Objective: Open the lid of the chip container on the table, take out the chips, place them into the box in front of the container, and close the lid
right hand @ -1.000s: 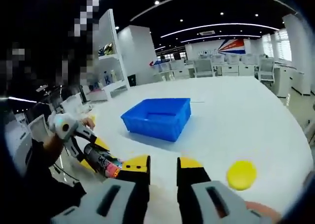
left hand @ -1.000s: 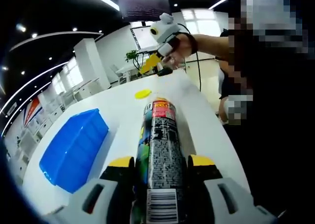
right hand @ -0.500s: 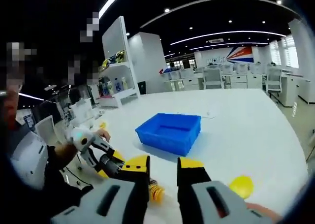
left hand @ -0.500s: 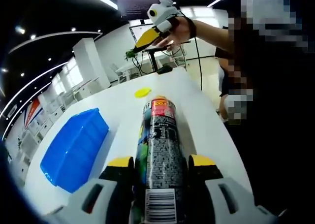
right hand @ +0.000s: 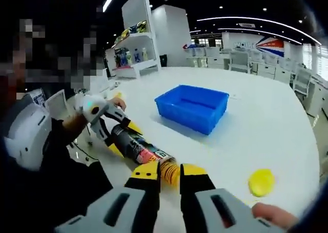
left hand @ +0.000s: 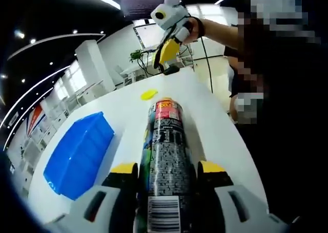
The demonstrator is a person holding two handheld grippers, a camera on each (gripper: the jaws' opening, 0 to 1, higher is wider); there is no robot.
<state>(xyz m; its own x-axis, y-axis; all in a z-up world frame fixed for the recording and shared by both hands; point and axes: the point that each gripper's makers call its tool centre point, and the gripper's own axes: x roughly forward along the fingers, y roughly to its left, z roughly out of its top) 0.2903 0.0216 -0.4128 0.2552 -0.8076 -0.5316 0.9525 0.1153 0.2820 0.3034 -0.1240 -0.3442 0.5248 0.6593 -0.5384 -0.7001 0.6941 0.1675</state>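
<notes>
My left gripper [left hand: 165, 167] is shut on the dark chip container [left hand: 165, 141], which lies along its jaws with the open red-rimmed end pointing away. From the other side, the container [right hand: 137, 147] shows a ridged yellow stack of chips [right hand: 169, 173] sticking out of its mouth. My right gripper [right hand: 169, 172] has its yellow-tipped jaws drawn in close on either side of that stack. The right gripper [left hand: 168, 51] hangs above and beyond the container's mouth, held by a hand. The yellow lid [left hand: 148, 94] [right hand: 262, 182] lies loose on the table. The blue box [left hand: 77, 153] [right hand: 197, 106] stands to the container's left.
The white table [right hand: 241, 141] stretches wide around the box, its near edge beside the person's body [left hand: 287, 115]. A hand [right hand: 271, 212] shows at the lower right. Shelves and desks stand far behind.
The right gripper has dropped toward the container's mouth and its jaws have narrowed around the chips. The left gripper and container have stayed nearly still.
</notes>
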